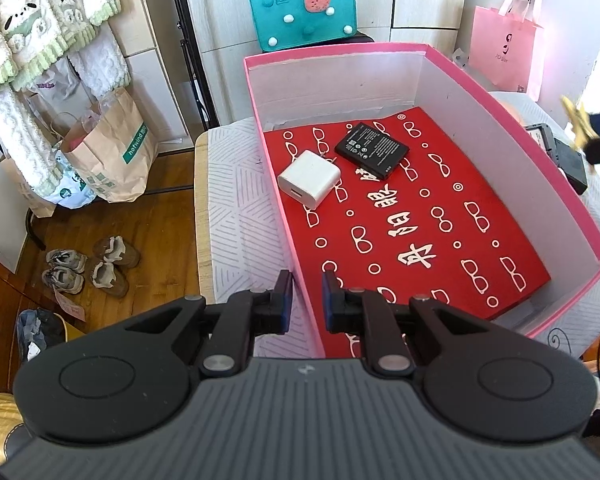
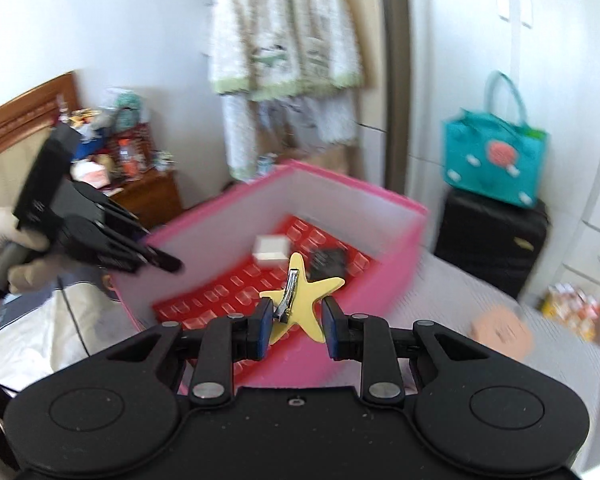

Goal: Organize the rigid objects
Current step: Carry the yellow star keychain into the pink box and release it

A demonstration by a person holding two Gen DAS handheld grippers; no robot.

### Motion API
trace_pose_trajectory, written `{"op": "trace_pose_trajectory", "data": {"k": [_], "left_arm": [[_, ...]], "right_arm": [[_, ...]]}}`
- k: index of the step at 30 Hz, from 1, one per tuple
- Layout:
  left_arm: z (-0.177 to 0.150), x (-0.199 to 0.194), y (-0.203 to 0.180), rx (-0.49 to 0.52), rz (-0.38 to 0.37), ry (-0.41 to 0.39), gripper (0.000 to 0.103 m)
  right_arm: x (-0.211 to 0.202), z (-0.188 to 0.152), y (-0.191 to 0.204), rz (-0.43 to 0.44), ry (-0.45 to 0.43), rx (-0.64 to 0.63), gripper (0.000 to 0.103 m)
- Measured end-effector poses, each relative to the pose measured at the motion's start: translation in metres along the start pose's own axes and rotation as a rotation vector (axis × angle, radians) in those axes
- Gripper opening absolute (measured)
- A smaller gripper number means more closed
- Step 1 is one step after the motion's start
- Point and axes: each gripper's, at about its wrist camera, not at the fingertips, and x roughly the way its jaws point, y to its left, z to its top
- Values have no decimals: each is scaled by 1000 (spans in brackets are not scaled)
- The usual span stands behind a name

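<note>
Yellow star hair clip w/ metal clasp, upright, pinched betw. fingers. White charger & black battery flat in pink box.

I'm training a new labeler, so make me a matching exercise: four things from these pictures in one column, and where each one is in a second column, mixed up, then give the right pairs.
Column one:
1. white charger
2. star hair clip
3. teal felt bag
4. shoes

Column two:
A. on the wooden floor
B. held in the right gripper
C. on the red sheet inside the pink box, beside the black battery
D. behind the box, by the wall

Pairs: 1-C, 2-B, 3-D, 4-A
</note>
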Motion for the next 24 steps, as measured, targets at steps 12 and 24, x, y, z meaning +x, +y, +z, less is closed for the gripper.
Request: {"op": "trace_pose_trajectory", "data": {"k": [12,24], "left_arm": [[1,1,-2,50,-5,8,14],[2,0,-3,72,-12,12,14]], "right_arm": [[158,51,29,145,372,-23,31],[204,53,11,142,449,113,34]]}}
